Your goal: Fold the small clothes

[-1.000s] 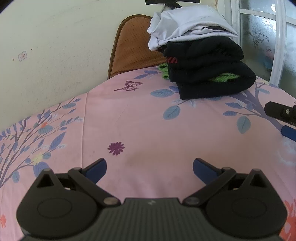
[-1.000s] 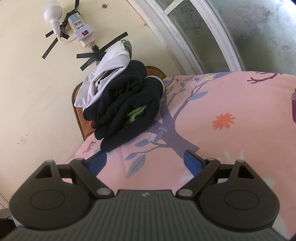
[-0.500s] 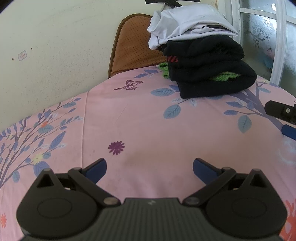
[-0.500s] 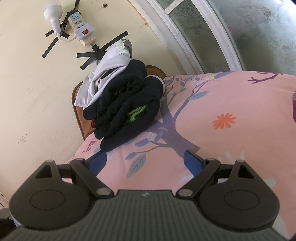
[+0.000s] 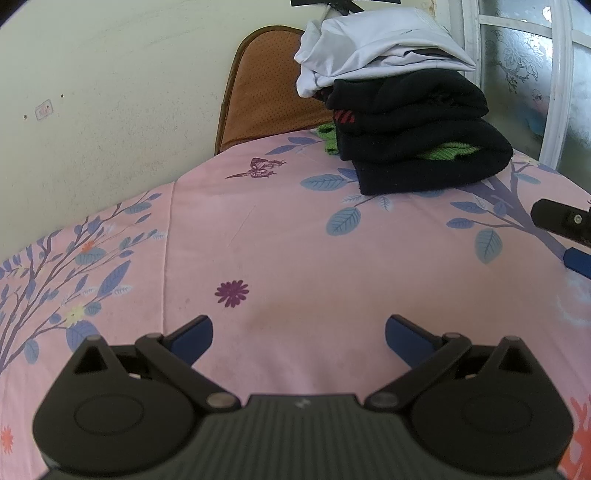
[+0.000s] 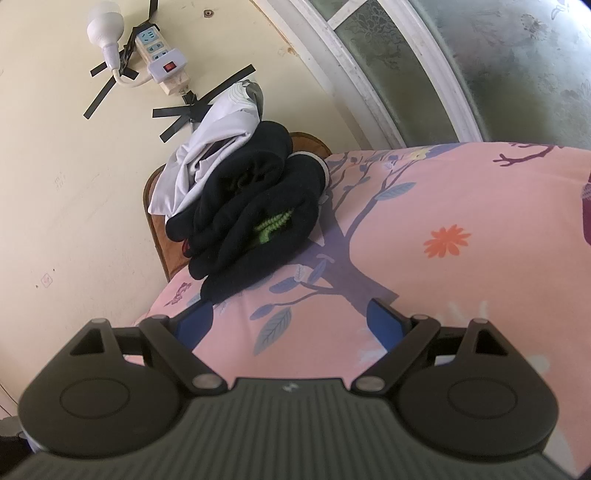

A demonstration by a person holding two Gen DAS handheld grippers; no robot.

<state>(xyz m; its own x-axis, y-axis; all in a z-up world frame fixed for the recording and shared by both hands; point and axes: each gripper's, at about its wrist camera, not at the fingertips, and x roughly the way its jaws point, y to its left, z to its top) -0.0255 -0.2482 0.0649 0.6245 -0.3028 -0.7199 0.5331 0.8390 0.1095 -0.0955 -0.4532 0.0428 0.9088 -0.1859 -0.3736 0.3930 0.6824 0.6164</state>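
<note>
- The left gripper (image 5: pixel 298 334) hovers low over the pink sheet (image 5: pixel 295 236), its blue-tipped fingers (image 5: pixel 192 334) spread wide apart with nothing between them.
- The right gripper (image 6: pixel 290 325) likewise has its fingers (image 6: pixel 384 325) spread apart and empty; it is tilted, so the surface runs at a slant in its view. Its black tip also pokes in at the right edge of the left wrist view.
- The sheet, printed with blue leaves and a purple tree trunk, covers the counter; a small purple flower print (image 5: pixel 231 292) lies just ahead of the left gripper, and an orange flower print (image 6: pixel 447 240) shows to the right in the right wrist view.
- Toward the far edge of the counter sits the stack of folded clothes (image 5: pixel 417 147): dark black garments at the bottom, with a strip of green knit (image 5: pixel 452 152) peeping out between the layers and a bit of red-striped cloth at the stack's left side.
- A white garment (image 5: pixel 376 55) lies on top of the stack, looser than the black ones beneath it.
- Behind the stack, past the far edge, a brown chair back (image 5: pixel 266 92) stands against the cream wall.
- On the wall above, a power strip (image 6: pixel 160 57) is held by strips of black tape, with a white bulb (image 6: pixel 105 33) beside it.
- A white-framed window (image 6: pixel 406 62) with frosted glass closes off the far right corner.
</note>
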